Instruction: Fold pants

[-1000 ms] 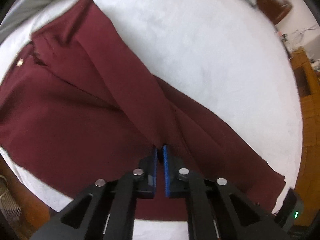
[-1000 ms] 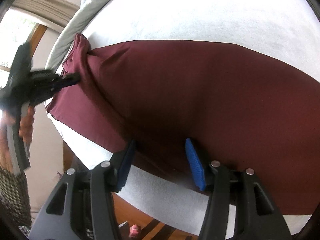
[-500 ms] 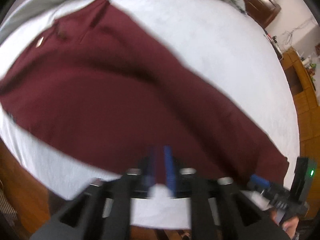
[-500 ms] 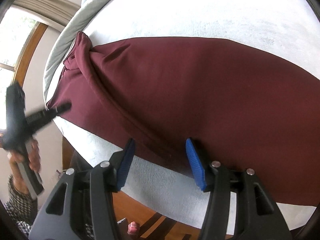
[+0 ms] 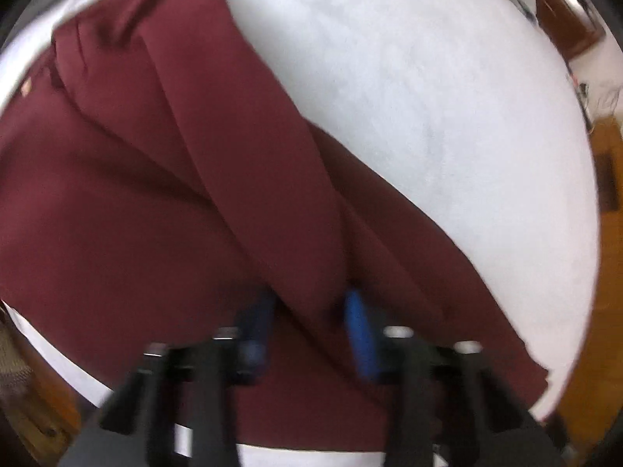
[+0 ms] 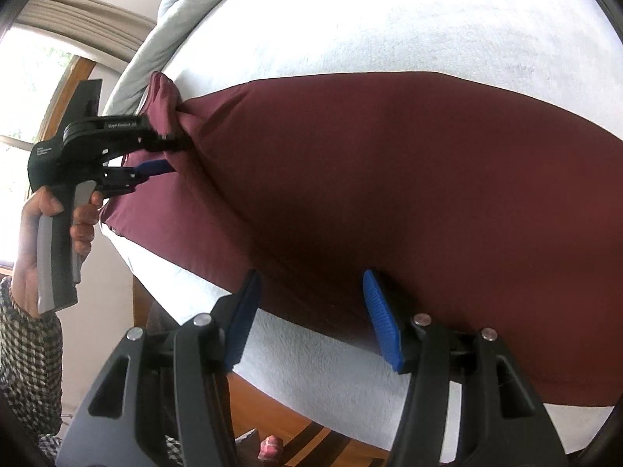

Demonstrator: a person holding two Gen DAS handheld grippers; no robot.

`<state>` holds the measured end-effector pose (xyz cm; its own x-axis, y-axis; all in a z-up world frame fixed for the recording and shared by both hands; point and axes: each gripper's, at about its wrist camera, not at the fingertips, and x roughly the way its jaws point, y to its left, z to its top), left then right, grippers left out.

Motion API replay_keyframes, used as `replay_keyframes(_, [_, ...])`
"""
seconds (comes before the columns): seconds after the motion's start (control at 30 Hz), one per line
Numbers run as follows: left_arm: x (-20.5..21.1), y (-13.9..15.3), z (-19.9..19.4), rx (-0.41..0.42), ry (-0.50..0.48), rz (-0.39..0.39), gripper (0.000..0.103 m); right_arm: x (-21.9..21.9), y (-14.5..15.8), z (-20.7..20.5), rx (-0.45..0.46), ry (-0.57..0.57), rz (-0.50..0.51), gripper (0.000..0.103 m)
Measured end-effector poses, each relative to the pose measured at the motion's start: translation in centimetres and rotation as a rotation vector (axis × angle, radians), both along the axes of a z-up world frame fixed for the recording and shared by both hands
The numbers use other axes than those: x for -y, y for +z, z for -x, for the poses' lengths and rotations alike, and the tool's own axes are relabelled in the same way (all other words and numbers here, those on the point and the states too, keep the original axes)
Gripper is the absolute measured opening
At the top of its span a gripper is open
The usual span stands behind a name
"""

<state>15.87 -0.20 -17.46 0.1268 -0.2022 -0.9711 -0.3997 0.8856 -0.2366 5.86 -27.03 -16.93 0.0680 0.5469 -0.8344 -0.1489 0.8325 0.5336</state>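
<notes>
Dark red pants [image 5: 163,202] lie spread over a white bed [image 5: 447,116], seen in both views. In the left wrist view a raised fold of the cloth runs down between my left gripper's [image 5: 307,319] blue pads, and the jaws are closing on it. The right wrist view shows that same left gripper [image 6: 169,153] at the far left, pinching bunched fabric near the waist end. My right gripper [image 6: 311,311] hovers open over the near edge of the pants [image 6: 389,179], its fingers straddling the cloth without pinching it.
A grey blanket [image 6: 155,54] is rolled along the bed's far left side. A hand [image 6: 35,233] in a checked sleeve holds the left tool by a window. Wooden flooring [image 6: 311,439] shows below the bed edge, and brown furniture [image 5: 576,11] stands beyond it.
My left gripper let go of the fold, swung off the side of the bed, then came back down and took a fold of the pants again. The right gripper kept still.
</notes>
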Motion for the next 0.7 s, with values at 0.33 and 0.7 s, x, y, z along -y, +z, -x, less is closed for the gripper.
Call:
replay_keyframes(0.33, [-0.8,4.6,9.0,0.246,0.032,-0.047,0.004,1.1,0.8,0.5,-0.004,-0.006,0.000,0.053])
replay_keyframes(0.7, [-1.0,1.3,12.4,0.303,0.066,-0.031,0.005,0.6,2.6,1.4,0.062,0.064,0.094,0.060])
